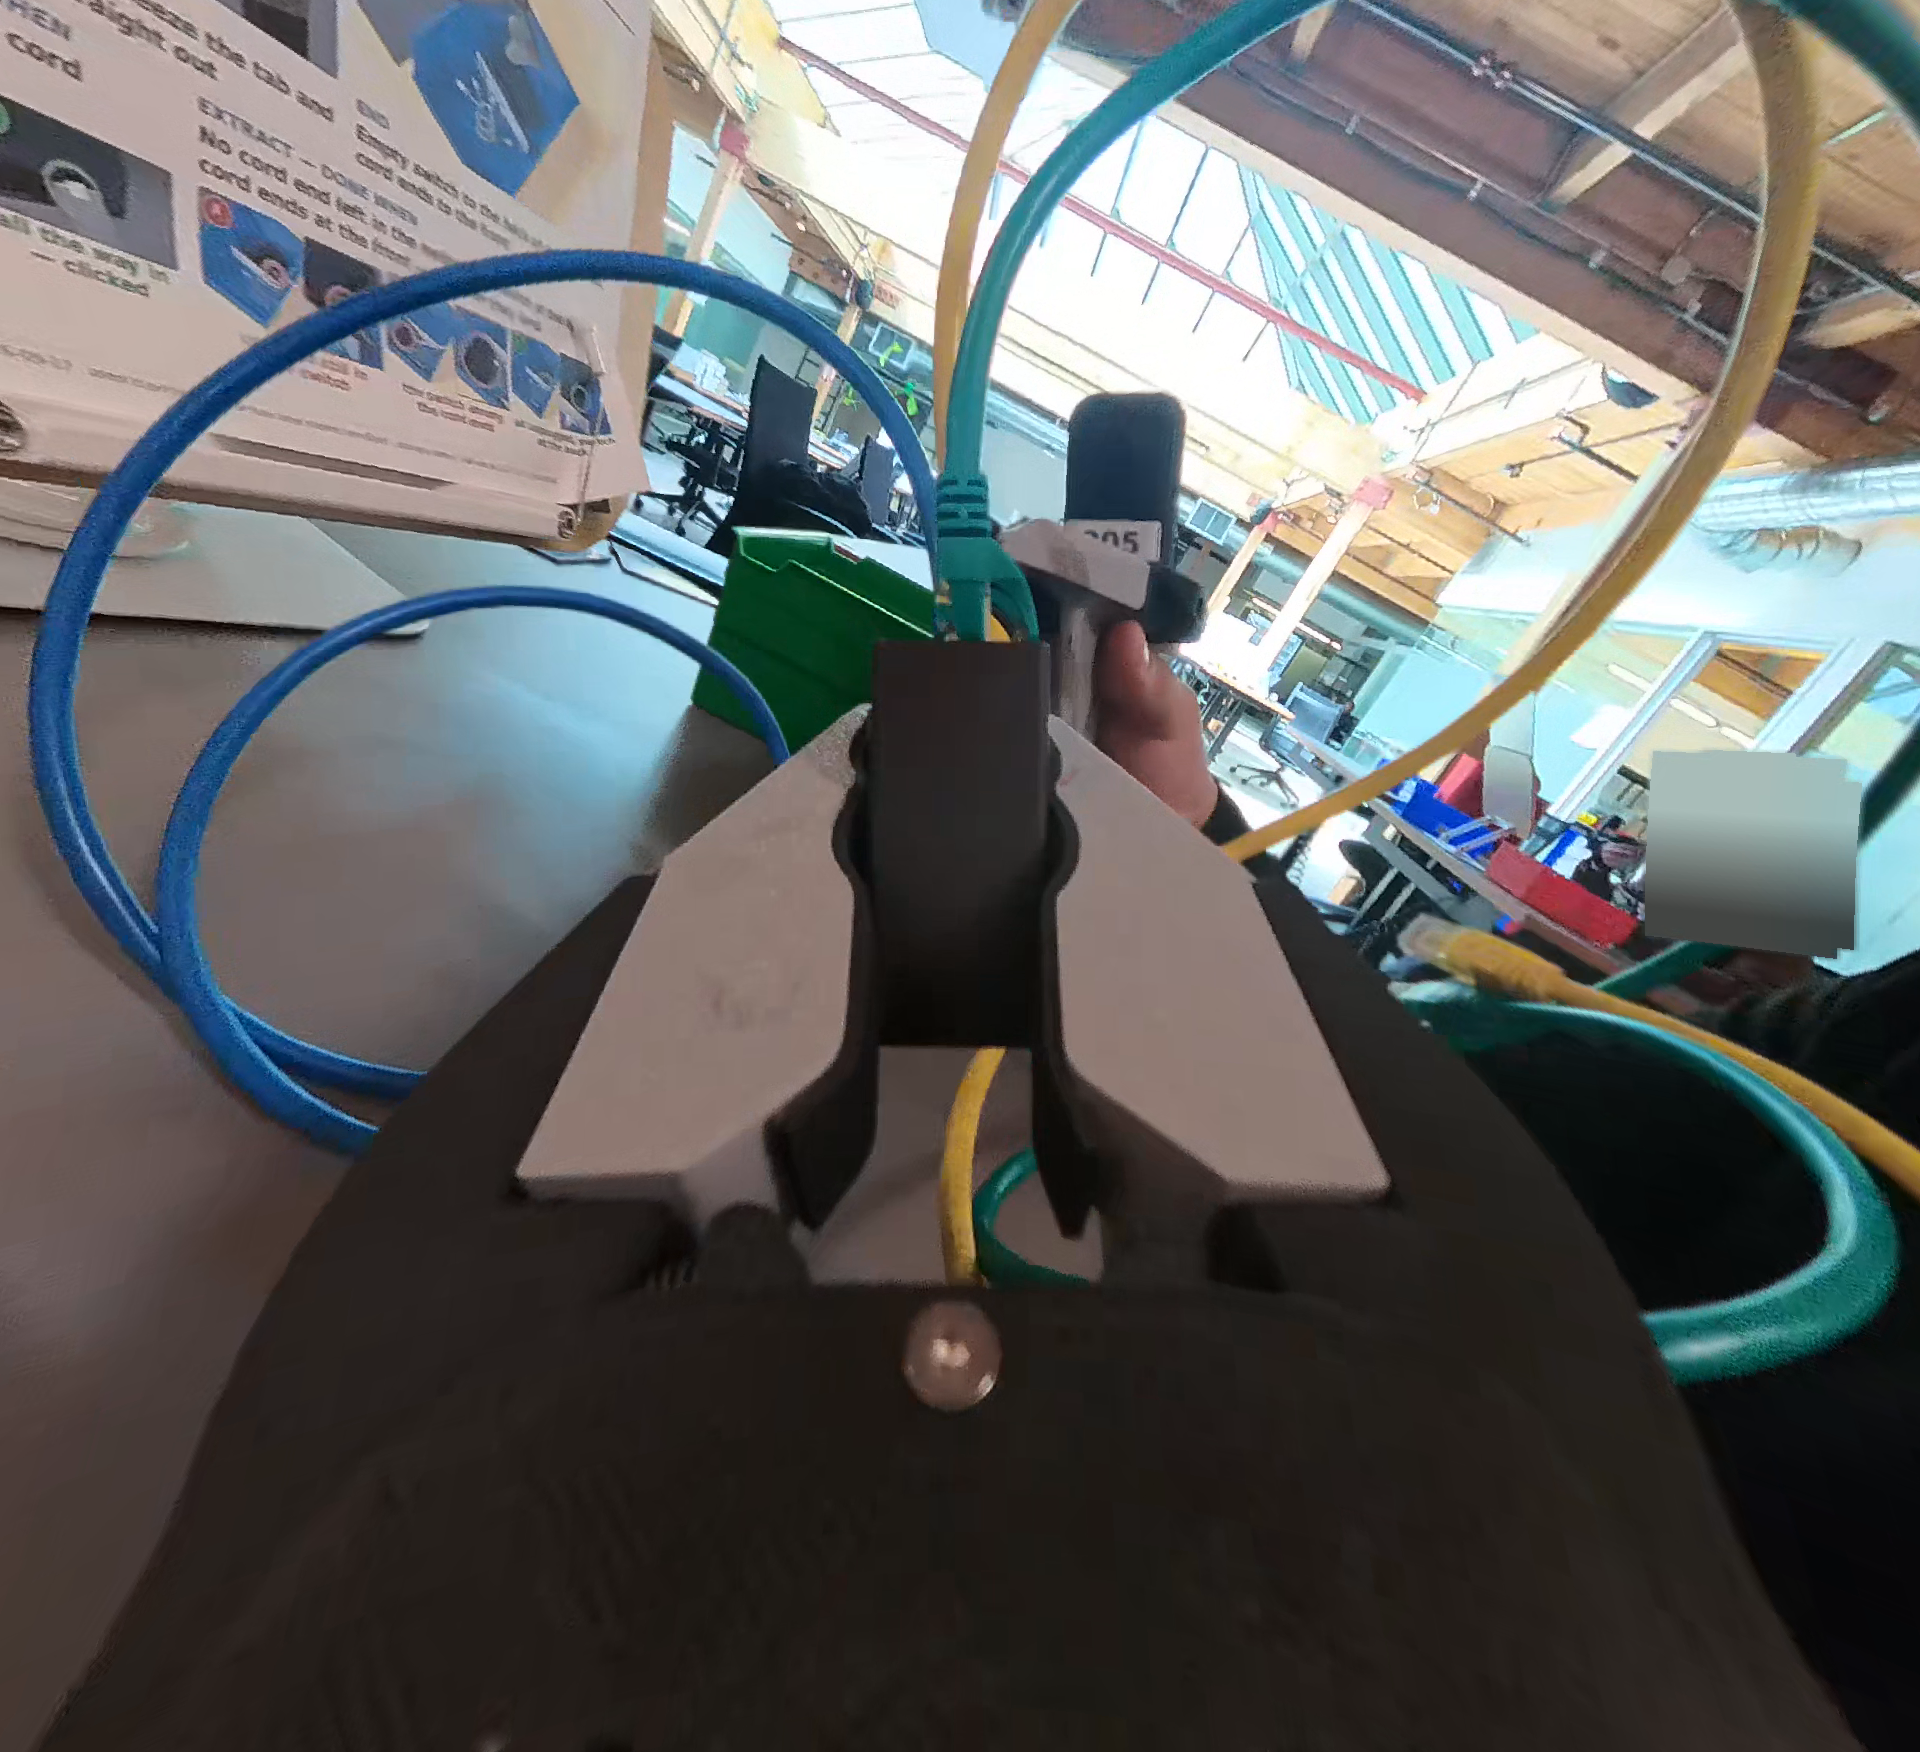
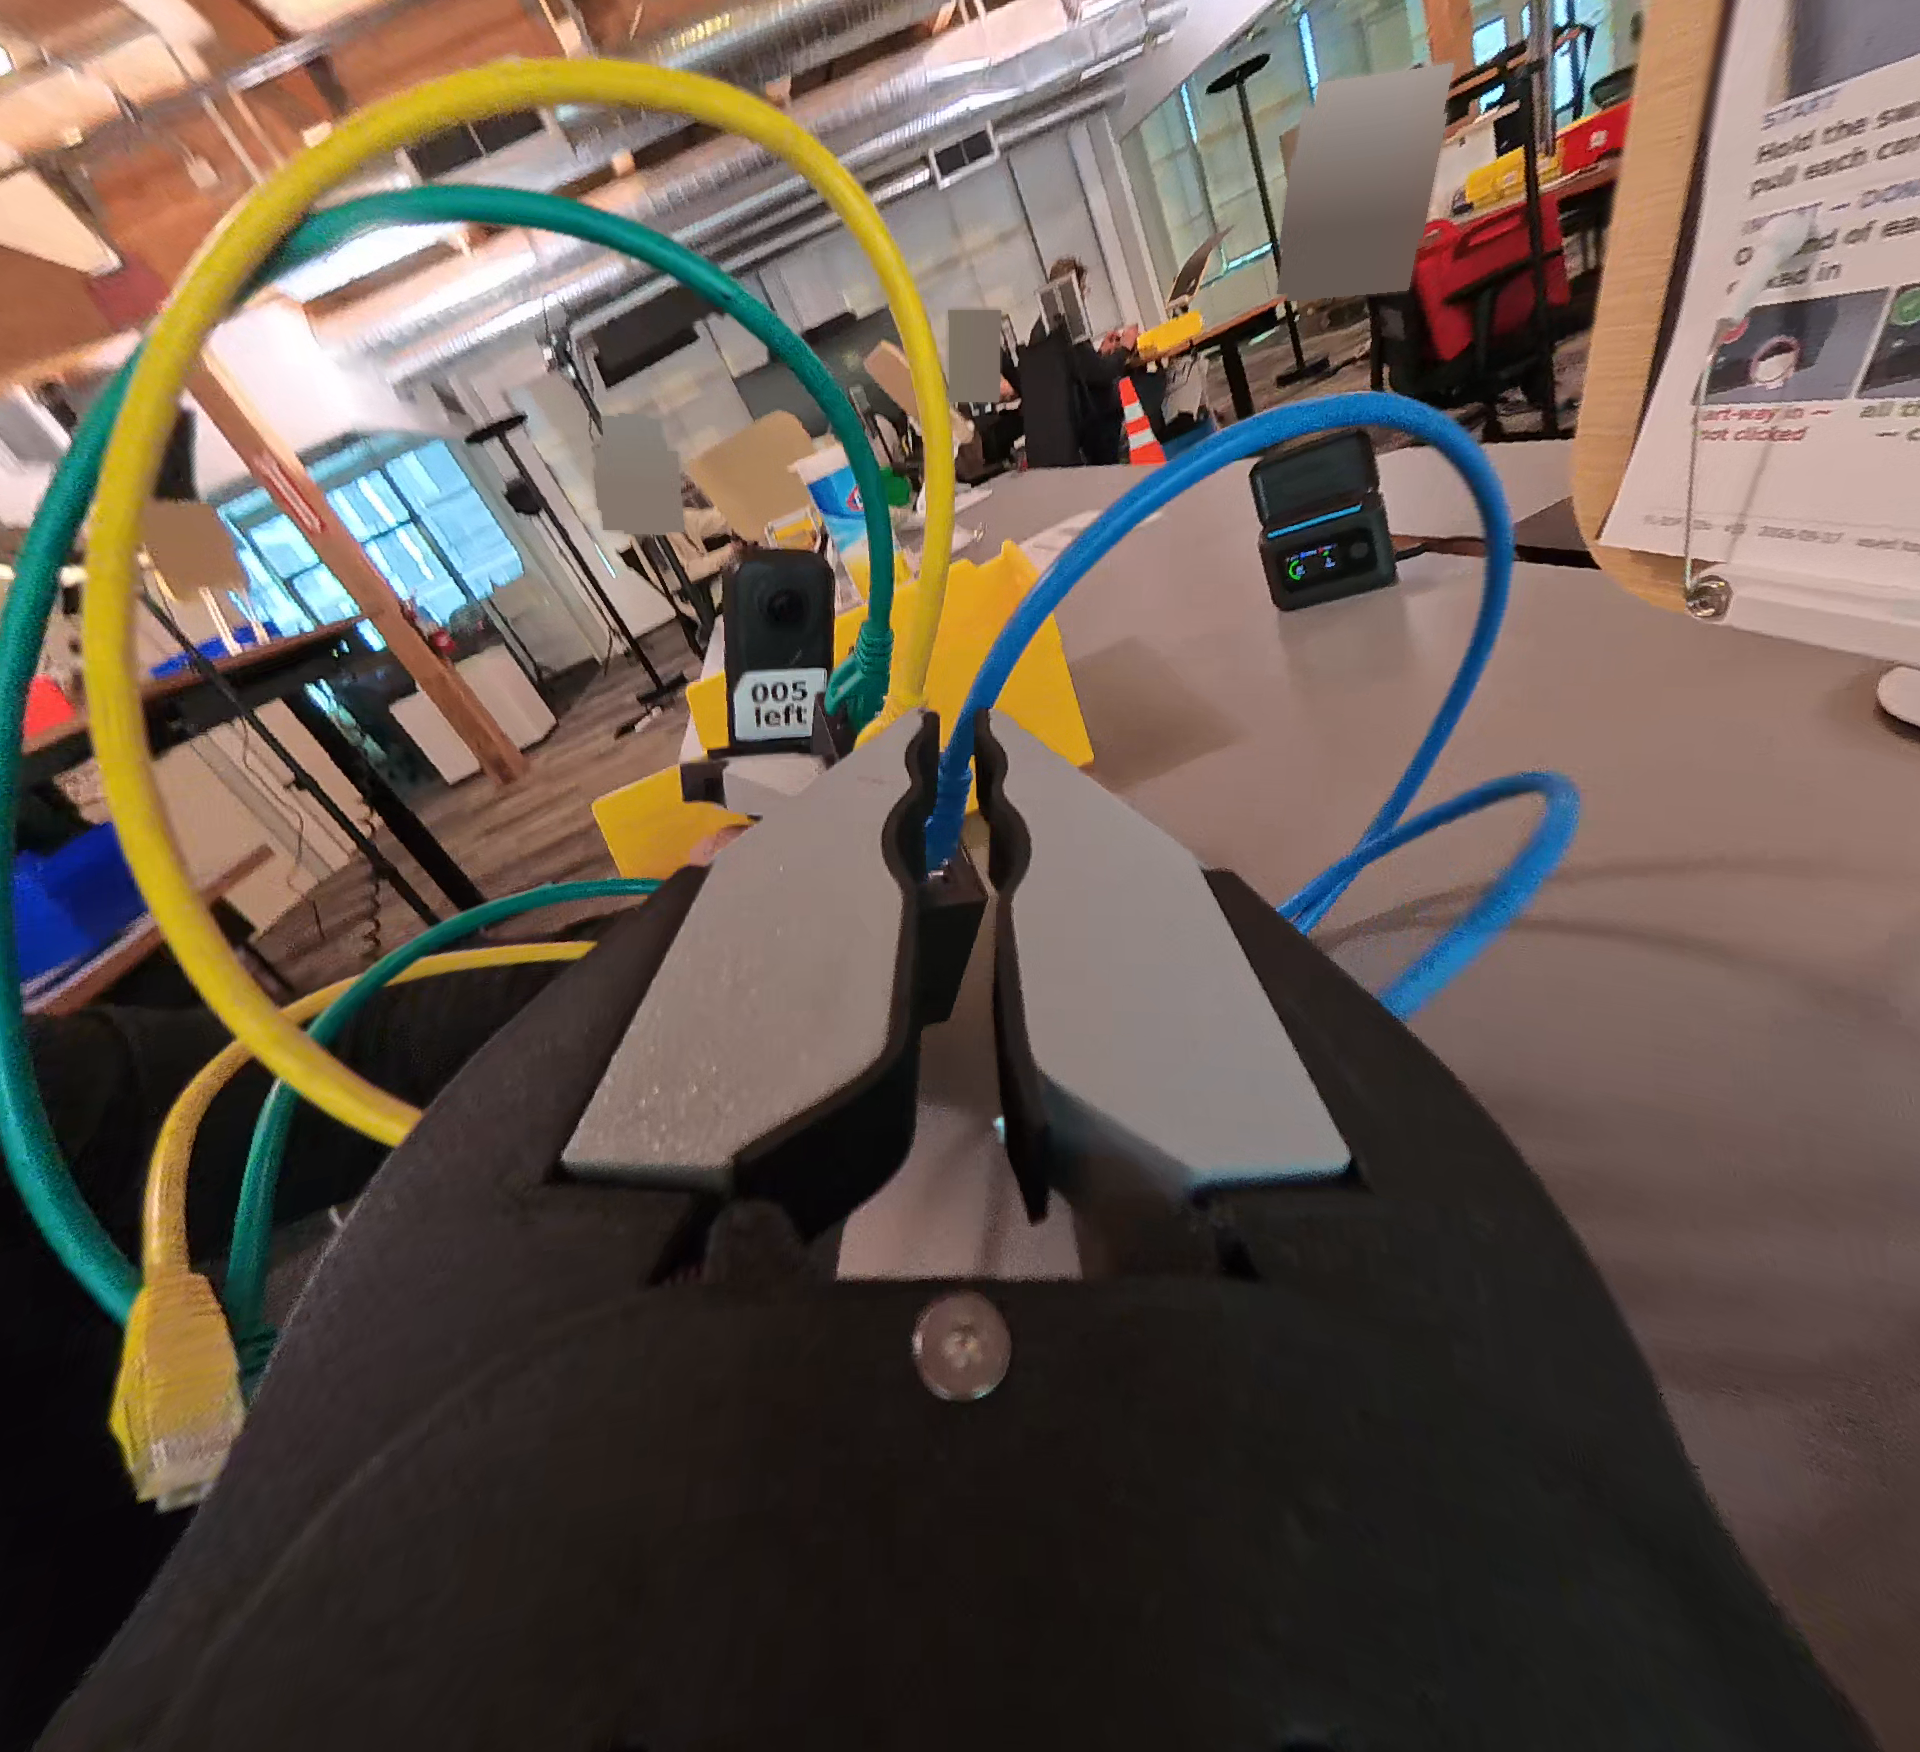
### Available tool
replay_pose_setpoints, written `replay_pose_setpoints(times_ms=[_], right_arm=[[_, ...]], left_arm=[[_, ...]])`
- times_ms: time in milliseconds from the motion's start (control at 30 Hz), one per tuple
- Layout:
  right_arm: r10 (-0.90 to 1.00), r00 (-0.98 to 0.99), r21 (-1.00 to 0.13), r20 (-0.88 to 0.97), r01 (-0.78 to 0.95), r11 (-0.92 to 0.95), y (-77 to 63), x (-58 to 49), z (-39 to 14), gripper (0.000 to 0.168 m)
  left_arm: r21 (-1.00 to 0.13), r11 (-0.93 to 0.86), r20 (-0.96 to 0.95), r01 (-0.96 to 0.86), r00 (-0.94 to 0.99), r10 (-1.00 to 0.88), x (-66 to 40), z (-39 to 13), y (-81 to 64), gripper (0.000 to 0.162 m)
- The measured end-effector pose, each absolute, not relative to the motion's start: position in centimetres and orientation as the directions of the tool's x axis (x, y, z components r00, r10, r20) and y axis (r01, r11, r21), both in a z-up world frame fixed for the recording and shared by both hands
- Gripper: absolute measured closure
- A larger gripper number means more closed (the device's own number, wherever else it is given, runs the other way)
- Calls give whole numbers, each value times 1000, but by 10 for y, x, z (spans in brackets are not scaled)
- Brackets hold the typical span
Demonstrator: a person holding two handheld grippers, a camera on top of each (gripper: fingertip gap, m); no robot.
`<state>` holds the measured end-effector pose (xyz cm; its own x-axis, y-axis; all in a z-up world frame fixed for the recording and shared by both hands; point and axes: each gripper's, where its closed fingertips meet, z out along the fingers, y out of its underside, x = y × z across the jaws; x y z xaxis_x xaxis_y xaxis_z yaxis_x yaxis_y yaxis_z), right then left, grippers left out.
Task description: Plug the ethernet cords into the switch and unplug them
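The black switch [image 1: 961, 840] is clamped in the left gripper [image 1: 961, 746] and held above the table [image 2: 1558, 871], while the blue cord [image 2: 1455, 580], by its plug, is pinched by the right gripper [image 2: 958, 757] at a port, so a straight pull with the tab squeezed is probably called for next.

3 ethernet cords: 1 blue cord [image 1: 94, 622], 1 green cord [image 1: 1039, 216], 1 yellow cord [image 1: 971, 175]; 1 switch [image 1: 961, 829]; 2 bins: 1 green bin [image 1: 800, 632], 1 yellow bin [image 2: 1029, 663].

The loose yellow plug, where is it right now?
In the right wrist view, the loose yellow plug dangles at lower left, beside the green cord, unplugged and away from both grippers.
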<state>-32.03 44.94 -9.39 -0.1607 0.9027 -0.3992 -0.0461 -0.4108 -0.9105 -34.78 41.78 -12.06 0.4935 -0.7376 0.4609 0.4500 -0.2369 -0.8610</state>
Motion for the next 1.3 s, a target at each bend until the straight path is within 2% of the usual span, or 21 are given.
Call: replay_pose_setpoints(times_ms=[300,533,633,733,933,1067,1100,1167,1233,1300], right_arm=[[881,-280,-924,-382,120,-362,437,-300,-108,162],[794,-418,-895,-442,260,-361,423,-288,-128,162],[783,-456,-897,-423,331,-292,408,-287,-143,162],[814,-467,-926,-344,313,-212,403,-290,-148,168],[817,-494,-944,-298,279,-176,401,-289,-145,168],[816,-493,-944,-303,271,-187,401,-289,-144,164],[825,-472,-940,-312,280,-196,404,-292,-146,154],[830,-453,-931,-324,307,-196,406,-294,-151,146],[810,-492,-934,-320,305,-184,398,-291,-149,161],[815,-495,-941,-301,295,-168,396,-291,-148,163]], left_arm=[[-859,-333,491,390,439,-752,-339,-136,415,136],[-880,-395,471,264,373,-799,-325,-150,400,136],[-892,-396,450,217,350,-822,-317,-153,394,136],[-904,-379,426,197,344,-837,-315,-152,390,136],[-896,-394,443,206,328,-834,-315,-151,389,136],[-888,-405,456,218,315,-832,-316,-150,389,136],[-888,-406,456,214,313,-833,-315,-151,388,136],[-891,-407,452,202,315,-834,-314,-152,388,136],[-896,-402,444,190,326,-835,-312,-154,388,136],[-896,-399,442,193,318,-839,-312,-153,387,136]])
